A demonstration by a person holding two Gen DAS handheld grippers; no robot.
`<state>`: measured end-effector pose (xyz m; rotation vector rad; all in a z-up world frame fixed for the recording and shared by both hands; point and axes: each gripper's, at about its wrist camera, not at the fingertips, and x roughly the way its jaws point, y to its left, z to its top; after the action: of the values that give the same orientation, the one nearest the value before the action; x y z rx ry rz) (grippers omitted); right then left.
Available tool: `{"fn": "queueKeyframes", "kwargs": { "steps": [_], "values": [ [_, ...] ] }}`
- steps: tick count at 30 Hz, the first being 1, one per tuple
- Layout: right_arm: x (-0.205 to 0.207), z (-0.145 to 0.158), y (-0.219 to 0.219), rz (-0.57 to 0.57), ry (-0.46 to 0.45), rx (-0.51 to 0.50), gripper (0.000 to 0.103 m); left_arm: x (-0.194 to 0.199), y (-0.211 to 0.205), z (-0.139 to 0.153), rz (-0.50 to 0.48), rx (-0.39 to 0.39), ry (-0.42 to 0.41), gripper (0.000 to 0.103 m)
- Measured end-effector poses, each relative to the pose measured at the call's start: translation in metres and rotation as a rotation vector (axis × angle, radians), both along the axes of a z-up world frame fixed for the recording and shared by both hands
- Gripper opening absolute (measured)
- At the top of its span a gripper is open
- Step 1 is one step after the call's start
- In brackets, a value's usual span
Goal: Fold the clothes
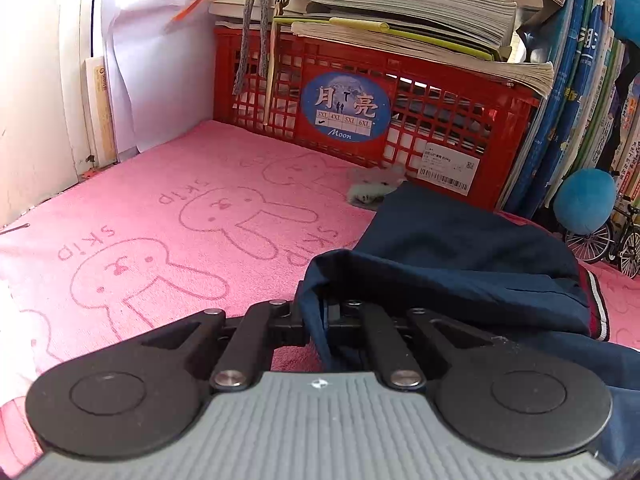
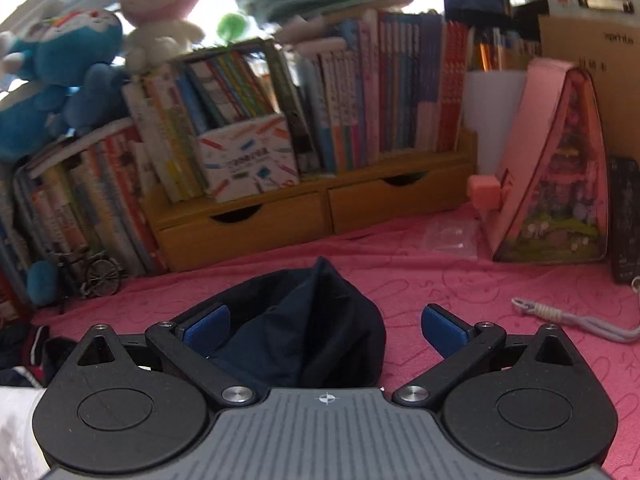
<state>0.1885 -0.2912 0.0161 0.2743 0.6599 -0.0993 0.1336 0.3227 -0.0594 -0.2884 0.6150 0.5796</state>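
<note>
On the pink towel my left gripper is clamped on a fold of the navy garment; my right gripper stands wide, cloth bunched between its pads unpinched. I judge folding half-done. The red crate carries books; its inside is unclear.

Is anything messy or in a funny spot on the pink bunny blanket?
Yes. The navy garment lies bunched up, not flat, with one edge pinched in the left hand-held gripper. A small white fluffy thing sits loose by the red crate, and a grey cord lies stray on the blanket.
</note>
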Motion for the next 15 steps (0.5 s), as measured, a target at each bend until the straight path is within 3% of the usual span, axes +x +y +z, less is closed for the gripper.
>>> {"fn": "queueKeyframes", "kwargs": {
  "steps": [3, 4, 6, 7, 8, 9, 12, 15],
  "values": [
    [0.05, -0.026, -0.008, 0.009, 0.203, 0.127, 0.102, 0.006, -0.009, 0.001, -0.002, 0.059, 0.044, 0.006],
    [0.061, -0.035, -0.008, 0.019, 0.272, 0.177, 0.096, 0.007, -0.01, 0.001, -0.003, 0.067, 0.049, 0.006],
    [0.072, -0.044, -0.006, -0.011, 0.343, 0.221, 0.057, 0.006, -0.009, 0.001, -0.003, 0.065, 0.048, 0.006],
    [0.071, -0.037, -0.004, -0.009, 0.32, 0.205, 0.049, 0.005, -0.008, 0.001, -0.002, 0.059, 0.043, 0.006],
    [0.067, -0.027, -0.003, 0.001, 0.278, 0.177, 0.029, 0.005, -0.007, 0.001, -0.002, 0.053, 0.039, 0.006],
    [0.063, -0.016, -0.002, 0.01, 0.235, 0.148, 0.02, 0.004, -0.007, 0.001, -0.002, 0.048, 0.034, 0.006],
    [0.016, 0.038, -0.013, 0.055, -0.074, 0.046, 0.02, 0.005, -0.004, 0.0, -0.012, 0.057, 0.039, 0.006],
    [-0.051, 0.06, -0.025, 0.004, -0.308, -0.173, 0.02, 0.005, -0.005, 0.0, -0.013, 0.064, 0.044, 0.007]
  ]
}}
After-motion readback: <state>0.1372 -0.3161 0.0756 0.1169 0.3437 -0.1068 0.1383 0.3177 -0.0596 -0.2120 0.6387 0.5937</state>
